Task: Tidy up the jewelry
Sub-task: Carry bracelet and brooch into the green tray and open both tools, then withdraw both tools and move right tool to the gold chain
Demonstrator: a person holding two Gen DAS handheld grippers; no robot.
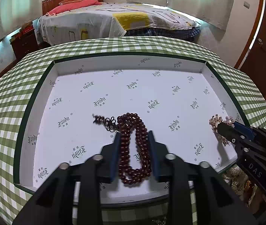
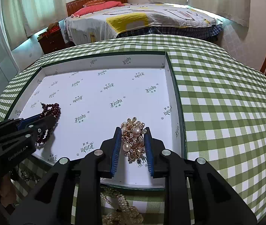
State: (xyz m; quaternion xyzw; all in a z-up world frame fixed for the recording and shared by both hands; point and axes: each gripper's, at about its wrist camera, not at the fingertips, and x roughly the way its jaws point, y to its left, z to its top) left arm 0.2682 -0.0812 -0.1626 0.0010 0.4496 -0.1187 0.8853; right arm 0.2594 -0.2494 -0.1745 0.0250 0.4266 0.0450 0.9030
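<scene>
You are working over a tabletop [image 2: 226,97] that is carrying a green checked cloth, with a bed [image 1: 118,18] standing well behind it and playing no part.

On the cloth you are using a shallow white box lid [image 1: 129,63] as the collecting tray; its low walls are keeping the pieces from sliding off, which is presumably why both items are lying inside it.

Your left gripper [image 1: 133,136] is straddling the dark red bead string [image 1: 133,146], which is lying coiled on the tray floor toward the near left. The jaws are standing clear of the beads on both sides, so I am judging the string released and resting on the tray, not carried.

Your right gripper [image 2: 132,131] is bracketing the gold pearl brooch [image 2: 133,142] at the tray's near right corner. The blue pads are sitting just beside it, and a thin gap is showing on each flank; I am reading this as no grip, the piece lying on the tray.

More jewelry is waiting outside the tray: a pale pearl cluster [image 2: 118,208] is lying on the cloth just in front of the near wall. In my judgement the sorting is only partly done, and those pieces are calling for collection next.
</scene>
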